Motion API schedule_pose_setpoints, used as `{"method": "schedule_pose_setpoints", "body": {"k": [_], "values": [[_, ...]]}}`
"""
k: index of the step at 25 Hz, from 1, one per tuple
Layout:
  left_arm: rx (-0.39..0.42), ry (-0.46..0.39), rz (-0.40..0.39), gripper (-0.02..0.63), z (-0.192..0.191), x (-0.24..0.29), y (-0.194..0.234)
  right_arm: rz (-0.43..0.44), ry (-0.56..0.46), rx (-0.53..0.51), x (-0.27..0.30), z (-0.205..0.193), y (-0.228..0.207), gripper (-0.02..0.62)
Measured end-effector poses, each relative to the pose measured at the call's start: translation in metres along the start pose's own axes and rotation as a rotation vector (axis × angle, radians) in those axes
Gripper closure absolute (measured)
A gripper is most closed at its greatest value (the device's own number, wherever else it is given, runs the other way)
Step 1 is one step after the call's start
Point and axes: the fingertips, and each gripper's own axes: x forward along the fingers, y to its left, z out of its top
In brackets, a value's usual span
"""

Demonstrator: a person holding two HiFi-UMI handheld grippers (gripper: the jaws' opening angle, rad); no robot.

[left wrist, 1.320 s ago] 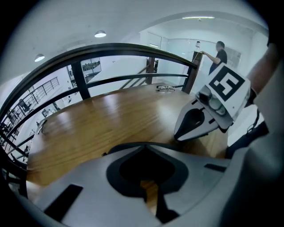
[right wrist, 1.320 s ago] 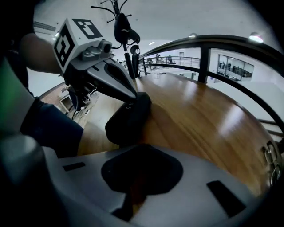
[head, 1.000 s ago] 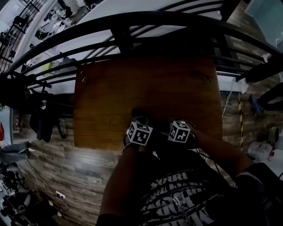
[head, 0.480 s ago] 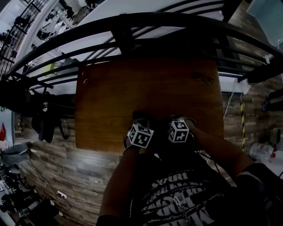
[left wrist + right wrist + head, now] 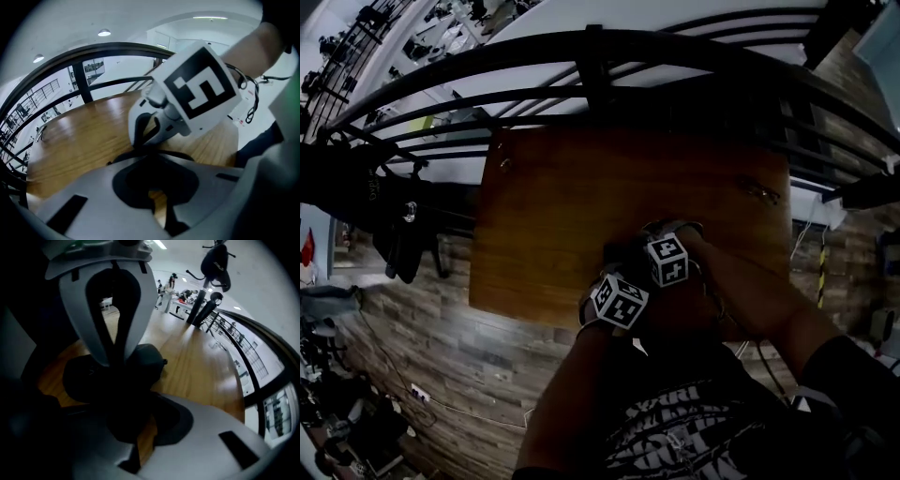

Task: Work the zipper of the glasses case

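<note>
Two grippers, both closed, both down on the glasses case (image 5: 145, 362), which sits near the front edge of the wooden table (image 5: 581, 178), right in front of the person

left gripper (image 5: 156, 185): jaws together, pinching the case's dark edge, so it's the anchor

right gripper (image 5: 131, 420): jaws together on the case's zipper side (pull tab too dark and small to pick out, so can't confirm it's in the pads)

Step, my read: mid zipper stroke, left pins, right drags the slider. Can't tell opening vs closing, or how far round it is

Next move calls for: keep the drag in line with the teeth, roll the wrist through the curve at the case's end, left holds firm so the case doesn't skid

Vs a second ago in head view: right gripper stood beside the left, apart from it; now it's swung in close, further onto the table, and its cube shows a different face. Left hasn't shifted on the table
</note>
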Motion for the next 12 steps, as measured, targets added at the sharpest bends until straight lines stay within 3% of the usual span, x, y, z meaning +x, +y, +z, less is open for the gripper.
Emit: {"method": "schedule_pose_setpoints", "body": {"k": [3, 5, 7, 9, 10, 12], "values": [[-0.006, -0.014, -0.001, 0.600, 0.000, -0.001, 0.002, 0.004, 0.012, -0.163, 0.016, 0.016, -0.020, 0.595], [-0.020, -0.024, 0.007, 0.600, 0.001, -0.003, 0.001, -0.021, 0.011, -0.154, 0.016, 0.020, -0.028, 0.588], [-0.034, -0.033, 0.015, 0.600, 0.000, -0.003, -0.002, -0.094, 0.017, 0.022, 0.010, 0.007, -0.038, 0.581], [-0.040, -0.042, 0.023, 0.600, -0.001, -0.001, -0.001, -0.143, 0.029, 0.283, -0.001, -0.018, -0.044, 0.583], [-0.042, -0.049, 0.027, 0.600, -0.002, -0.002, 0.001, -0.122, 0.016, 0.418, -0.009, -0.028, -0.040, 0.583], [-0.045, -0.065, 0.032, 0.600, -0.002, -0.003, 0.005, -0.002, -0.077, 0.671, -0.026, -0.034, -0.021, 0.583]]}}
